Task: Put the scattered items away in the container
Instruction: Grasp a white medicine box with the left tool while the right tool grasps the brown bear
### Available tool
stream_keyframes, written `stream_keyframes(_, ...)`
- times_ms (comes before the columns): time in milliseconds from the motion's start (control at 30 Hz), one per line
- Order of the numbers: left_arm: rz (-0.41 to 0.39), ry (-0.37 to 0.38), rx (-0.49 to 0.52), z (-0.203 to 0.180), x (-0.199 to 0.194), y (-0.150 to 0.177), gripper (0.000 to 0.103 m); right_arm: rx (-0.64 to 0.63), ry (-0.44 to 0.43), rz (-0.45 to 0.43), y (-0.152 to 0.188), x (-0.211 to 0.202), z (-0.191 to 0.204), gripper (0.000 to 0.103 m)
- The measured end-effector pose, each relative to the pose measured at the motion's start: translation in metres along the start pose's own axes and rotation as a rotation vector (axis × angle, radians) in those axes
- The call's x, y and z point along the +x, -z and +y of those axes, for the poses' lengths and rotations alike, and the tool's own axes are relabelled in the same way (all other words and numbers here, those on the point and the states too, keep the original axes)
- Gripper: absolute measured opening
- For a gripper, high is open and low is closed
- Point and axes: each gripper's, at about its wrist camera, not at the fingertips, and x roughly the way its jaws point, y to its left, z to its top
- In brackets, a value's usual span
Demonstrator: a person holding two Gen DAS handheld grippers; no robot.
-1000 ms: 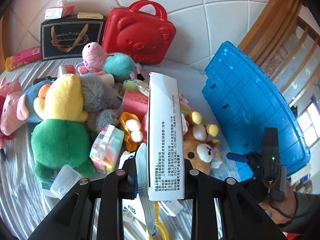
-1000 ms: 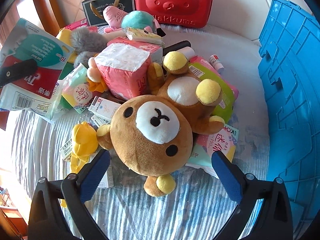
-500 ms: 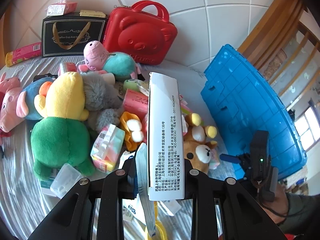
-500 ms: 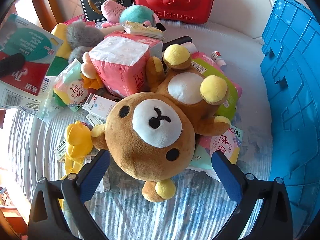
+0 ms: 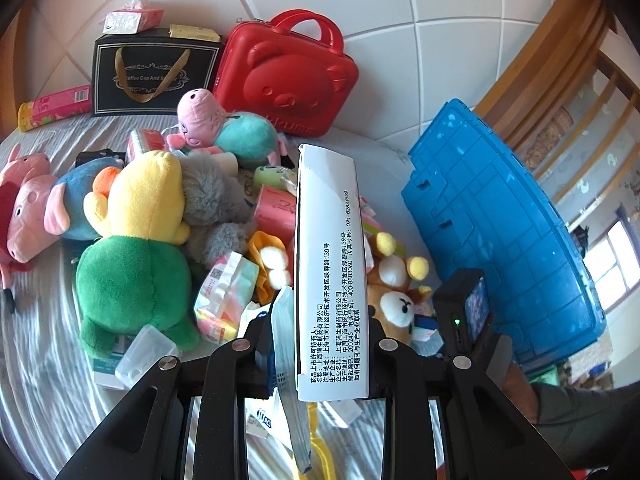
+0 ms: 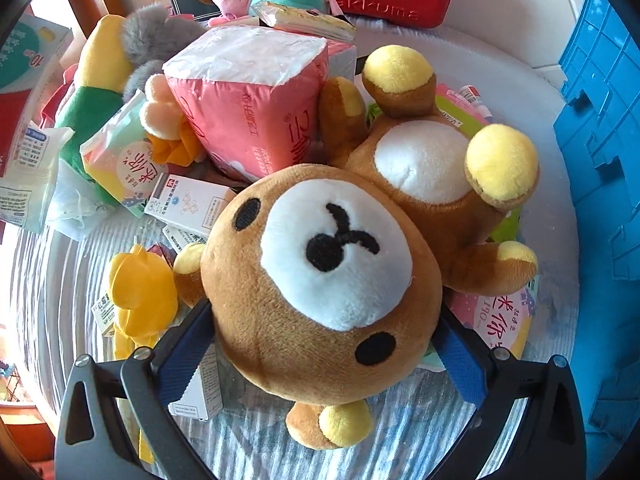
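Our left tool (image 5: pixel 320 344) is clamped on a white box (image 5: pixel 328 264). Our right tool (image 6: pixel 320 356) stands apart, straddling the bear (image 6: pixel 320 280) head beside the blue bin (image 6: pixel 604 160).

Fuzzy plush bear (image 6: pixel 320 280); glossy plastic tissue pack (image 6: pixel 248 96); matt cardboard medicine box (image 5: pixel 328 264); hard, shiny blue plastic crate (image 5: pixel 500 224).

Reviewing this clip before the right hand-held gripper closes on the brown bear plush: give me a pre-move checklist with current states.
1. Right hand-held gripper open, fingers either side of the brown bear plush head: ok.
2. Pads pressing the plush: not ok, not yet squeezing it.
3. Left hand-held gripper shut on the white medicine box: ok.
4. Small white carton beside the right gripper's left finger, may get pinched: cannot tell.
5. Blue crate near the pile: ok.
6. Crate opening facing up: cannot tell.
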Motion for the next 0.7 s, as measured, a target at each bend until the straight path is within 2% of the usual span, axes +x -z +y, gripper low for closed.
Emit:
stream_keyframes(100, -0.002, -0.004, 0.005, -0.001, -0.003, 0.0, 0.025, 0.0, -0.013, -0.001, 0.001, -0.006, -0.002, 0.088)
stream_keyframes(200, -0.002, -0.004, 0.007, -0.001, -0.005, 0.001, 0.025, 0.002, -0.019, -0.011, 0.003, -0.014, -0.002, 0.084)
stream_keyframes(467, -0.033, 0.001, 0.018, -0.011, -0.019, -0.001, 0.025, 0.004, -0.024, -0.071, 0.004, -0.054, 0.005, 0.08)
stream_keyframes(700, -0.06, -0.026, 0.053, -0.027, -0.038, -0.004, 0.025, -0.002, -0.014, -0.119, 0.002, -0.094, 0.003, 0.08)
